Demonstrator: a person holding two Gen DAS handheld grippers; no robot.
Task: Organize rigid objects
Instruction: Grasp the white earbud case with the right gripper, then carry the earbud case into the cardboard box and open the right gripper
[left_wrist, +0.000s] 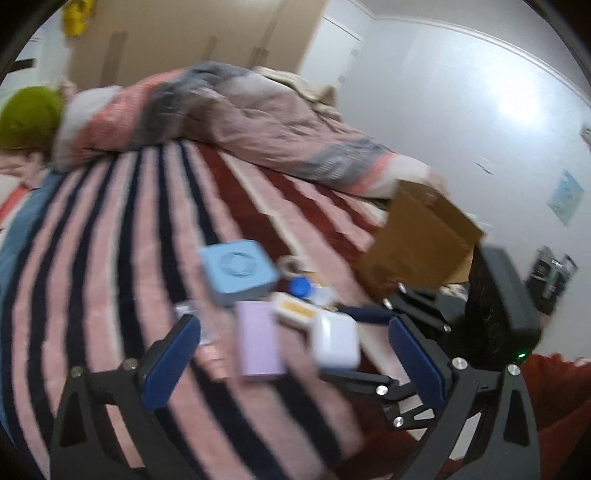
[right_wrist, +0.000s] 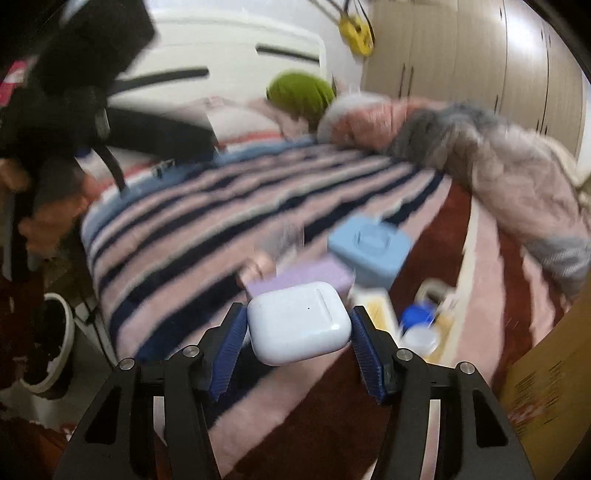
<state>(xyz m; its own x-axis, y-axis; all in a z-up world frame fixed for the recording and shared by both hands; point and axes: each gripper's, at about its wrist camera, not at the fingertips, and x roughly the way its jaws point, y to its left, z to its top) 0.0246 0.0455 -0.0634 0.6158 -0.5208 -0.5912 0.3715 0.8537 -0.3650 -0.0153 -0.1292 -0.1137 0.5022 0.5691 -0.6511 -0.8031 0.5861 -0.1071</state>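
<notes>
Between right gripper (right_wrist: 299, 332) pads: white case (right_wrist: 298, 322), clamped both sides, lifted off bed (right_wrist: 177, 229). Purple box (right_wrist: 306, 275) just beyond case at 12 o'clock; blue box (right_wrist: 371, 245) at 1 o'clock; small blurred items at 3 o'clock. Cardboard box (left_wrist: 421, 240) at 2 o'clock in left view. Left gripper (left_wrist: 291, 350) wide open, empty, hovering above purple box. Folded quilt (left_wrist: 229, 122) well beyond.

A bed (left_wrist: 110, 229) under a pink, navy and red striped blanket carried a blue square case (left_wrist: 238, 271), a lilac box (left_wrist: 258, 341), a cardboard box (left_wrist: 421, 236) at one edge, and a bunched quilt (left_wrist: 229, 122) farther back.
</notes>
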